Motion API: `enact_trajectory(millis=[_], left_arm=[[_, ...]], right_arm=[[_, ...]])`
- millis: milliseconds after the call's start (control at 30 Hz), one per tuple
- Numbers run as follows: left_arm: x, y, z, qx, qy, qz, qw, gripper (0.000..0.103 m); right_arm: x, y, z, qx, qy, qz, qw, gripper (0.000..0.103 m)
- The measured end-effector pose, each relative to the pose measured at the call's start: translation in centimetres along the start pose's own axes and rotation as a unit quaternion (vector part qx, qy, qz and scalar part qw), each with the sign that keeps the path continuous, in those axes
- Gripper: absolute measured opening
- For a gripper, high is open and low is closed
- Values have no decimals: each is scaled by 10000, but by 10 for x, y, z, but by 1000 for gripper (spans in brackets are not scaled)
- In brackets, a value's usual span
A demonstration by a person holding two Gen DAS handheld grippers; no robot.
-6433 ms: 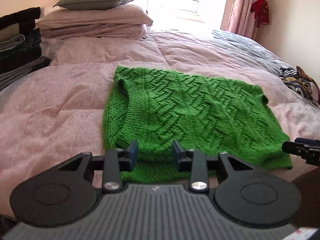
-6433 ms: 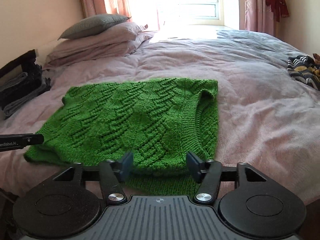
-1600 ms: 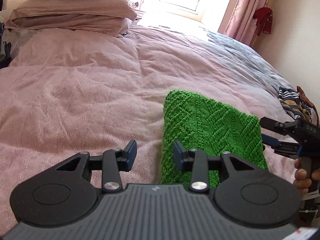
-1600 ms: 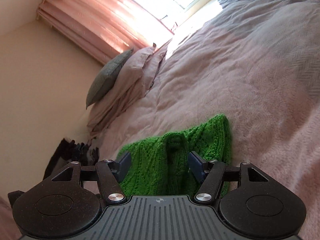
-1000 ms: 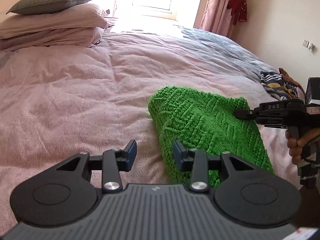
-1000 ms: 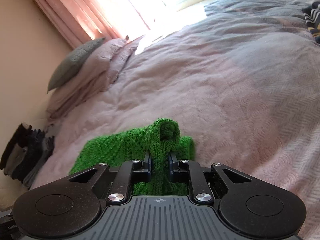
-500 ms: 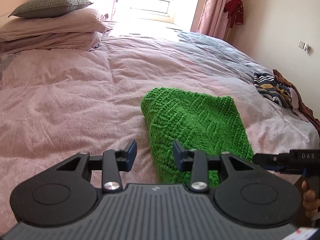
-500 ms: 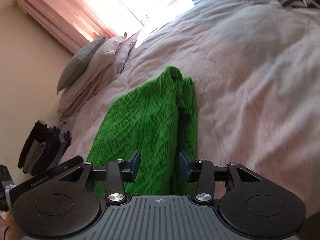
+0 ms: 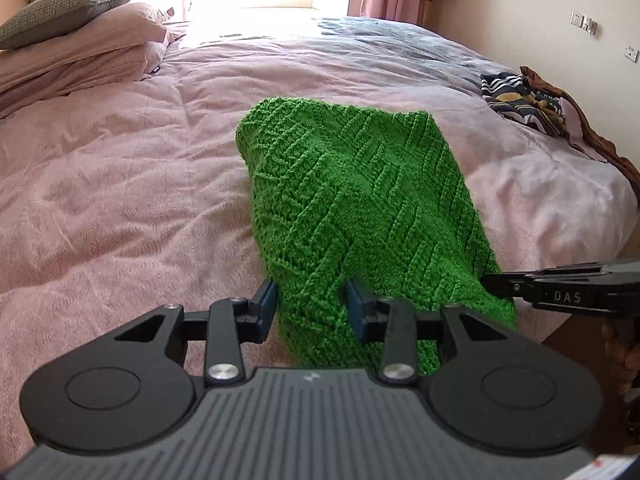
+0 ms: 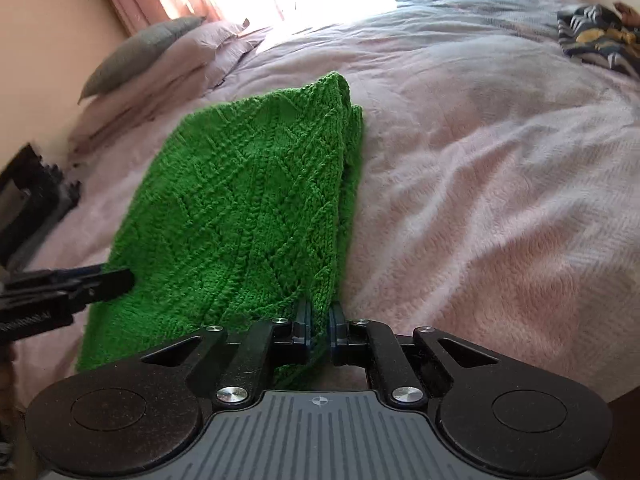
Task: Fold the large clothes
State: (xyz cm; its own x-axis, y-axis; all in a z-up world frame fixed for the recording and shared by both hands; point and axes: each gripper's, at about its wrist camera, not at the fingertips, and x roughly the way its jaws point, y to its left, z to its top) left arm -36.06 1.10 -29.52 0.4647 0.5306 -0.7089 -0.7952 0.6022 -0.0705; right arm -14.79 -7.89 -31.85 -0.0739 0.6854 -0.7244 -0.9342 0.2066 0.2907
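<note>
A green knitted sweater (image 9: pixel 352 200) lies folded into a long strip on the pink bedcover (image 9: pixel 120 208), its near end at the bed's front edge. My left gripper (image 9: pixel 312 306) is open, and the strip's near left corner sits between its fingers without being pinched. My right gripper (image 10: pixel 318 328) has its jaws closed tight on the near right corner of the sweater (image 10: pixel 248 200), pads pressing the knit. Each gripper shows in the other's view: the right gripper (image 9: pixel 496 282) at the strip's right edge, the left gripper (image 10: pixel 120 278) at its left edge.
Pink pillows (image 9: pixel 80 52) with a grey pillow (image 9: pixel 60 12) on top lie at the head of the bed. Striped clothes (image 9: pixel 520 100) lie at the far right edge. A dark stack (image 10: pixel 28 188) stands left of the bed. A hand (image 9: pixel 620 356) holds the right gripper.
The right gripper let go of the fold, came back to the near end and shut on the sweater's corner. The left gripper shifted right until the strip's corner lay between its fingers.
</note>
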Motion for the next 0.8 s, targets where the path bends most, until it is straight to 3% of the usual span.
enact_trajectory(millis=[167, 233, 333, 400, 467, 533, 667, 733, 800], left_arm=[[-18, -1, 0, 78, -131, -91, 9998, 29], [-12, -4, -3, 170, 7, 0, 9999, 29], [-8, -10, -7, 224, 66, 165, 9996, 29], [-9, -14, -5, 250, 81, 219, 9994, 29], [-9, -16, -4, 269, 118, 270, 9992, 29], [-9, -17, -4, 255, 150, 302, 9991, 30], [-14, -18, -4, 186, 153, 404, 9989, 31], [-22, -15, -6, 37, 123, 385, 9992, 37], [-36, -5, -13, -314, 9, 225, 9993, 57]], right_arm=[[-23, 12, 1, -304, -187, -121, 9993, 3], [-24, 21, -1, -448, -183, -472, 9977, 3], [-34, 31, -3, -660, -643, -721, 9931, 6], [-39, 38, -7, -785, -929, -497, 9913, 7], [-28, 44, -11, -940, -693, -259, 9928, 8], [-8, 45, -18, -1003, -325, -349, 9938, 8], [-14, 40, -17, -847, -365, -239, 9955, 9], [-21, 34, -15, -693, -347, -139, 9969, 10], [-32, 24, -15, -444, -384, -128, 9982, 20]])
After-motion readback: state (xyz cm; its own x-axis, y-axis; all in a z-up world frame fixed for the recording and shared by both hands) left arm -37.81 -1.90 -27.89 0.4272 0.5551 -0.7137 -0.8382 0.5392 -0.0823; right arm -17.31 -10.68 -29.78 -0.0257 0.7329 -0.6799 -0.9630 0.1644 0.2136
